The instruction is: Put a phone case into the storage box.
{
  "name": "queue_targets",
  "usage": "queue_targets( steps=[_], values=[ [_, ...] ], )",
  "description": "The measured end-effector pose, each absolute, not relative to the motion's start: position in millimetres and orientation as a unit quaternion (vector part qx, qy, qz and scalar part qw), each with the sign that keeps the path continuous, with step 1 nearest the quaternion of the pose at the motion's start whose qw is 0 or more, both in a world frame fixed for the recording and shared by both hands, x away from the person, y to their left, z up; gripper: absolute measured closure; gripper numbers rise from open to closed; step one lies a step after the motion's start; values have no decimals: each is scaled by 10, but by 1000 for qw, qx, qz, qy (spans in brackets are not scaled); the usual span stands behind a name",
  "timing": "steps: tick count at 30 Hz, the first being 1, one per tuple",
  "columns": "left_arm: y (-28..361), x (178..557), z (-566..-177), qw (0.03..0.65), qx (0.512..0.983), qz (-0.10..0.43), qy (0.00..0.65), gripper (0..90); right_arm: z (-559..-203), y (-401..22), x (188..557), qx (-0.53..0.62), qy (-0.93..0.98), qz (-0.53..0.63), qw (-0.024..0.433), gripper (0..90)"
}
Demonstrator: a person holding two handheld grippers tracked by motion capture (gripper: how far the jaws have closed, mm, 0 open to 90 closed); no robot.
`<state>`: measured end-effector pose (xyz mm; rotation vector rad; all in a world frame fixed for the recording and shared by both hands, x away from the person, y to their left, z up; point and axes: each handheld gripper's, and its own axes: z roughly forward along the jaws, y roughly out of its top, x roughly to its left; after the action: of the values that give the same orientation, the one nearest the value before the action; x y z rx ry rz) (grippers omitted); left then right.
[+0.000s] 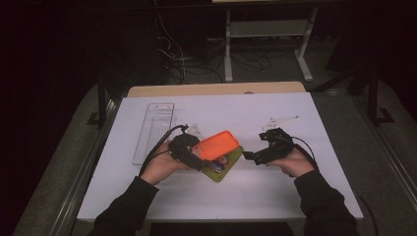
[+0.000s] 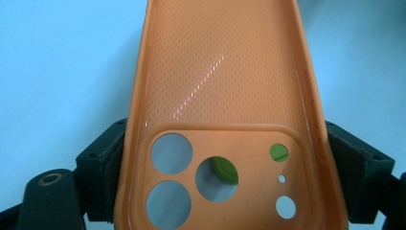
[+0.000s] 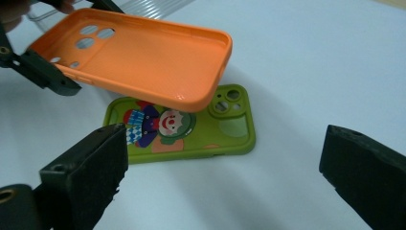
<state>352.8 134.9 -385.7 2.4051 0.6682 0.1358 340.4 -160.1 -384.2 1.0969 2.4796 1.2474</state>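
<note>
The white table top (image 1: 275,191) spreads across the middle of the high view, with a clear ribbed plastic tray (image 1: 153,132) lying at its upper left. At centre my left gripper (image 1: 196,156) pinches the camera-hole end of a soft orange silicone phone case (image 1: 216,145), holding it tilted above a green phone case printed with a clown (image 3: 191,132), which lies flat on the table. Right of centre, my right gripper (image 1: 252,156) has its jaws spread wide with nothing between them, pointing toward both cases.

I see a white table top (image 1: 295,196) with a clear plastic tray (image 1: 153,132) lying flat near its far left. Beyond the table, a shelf frame (image 1: 268,29) and tangled cables (image 1: 187,59) sit on the dark floor.
</note>
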Motion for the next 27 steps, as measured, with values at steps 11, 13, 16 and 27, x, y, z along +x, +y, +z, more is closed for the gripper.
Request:
queue_targets(
  steps=[11,13,16,27],
  values=[
    [1367,3540,-3842,306,913,55,264,159,-4103,-1458,3292,391,819,406,105,0],
    [1365,3540,-3840,308,912,53,264,159,-4126,-1432,3295,391,820,404,107,0],
    [1367,3546,-3842,307,913,50,264,159,-4148,-1386,3294,390,822,401,110,0],
    [1370,3551,-3849,303,914,48,264,159,-4170,-1347,3291,374,829,393,137,0]
  ],
)
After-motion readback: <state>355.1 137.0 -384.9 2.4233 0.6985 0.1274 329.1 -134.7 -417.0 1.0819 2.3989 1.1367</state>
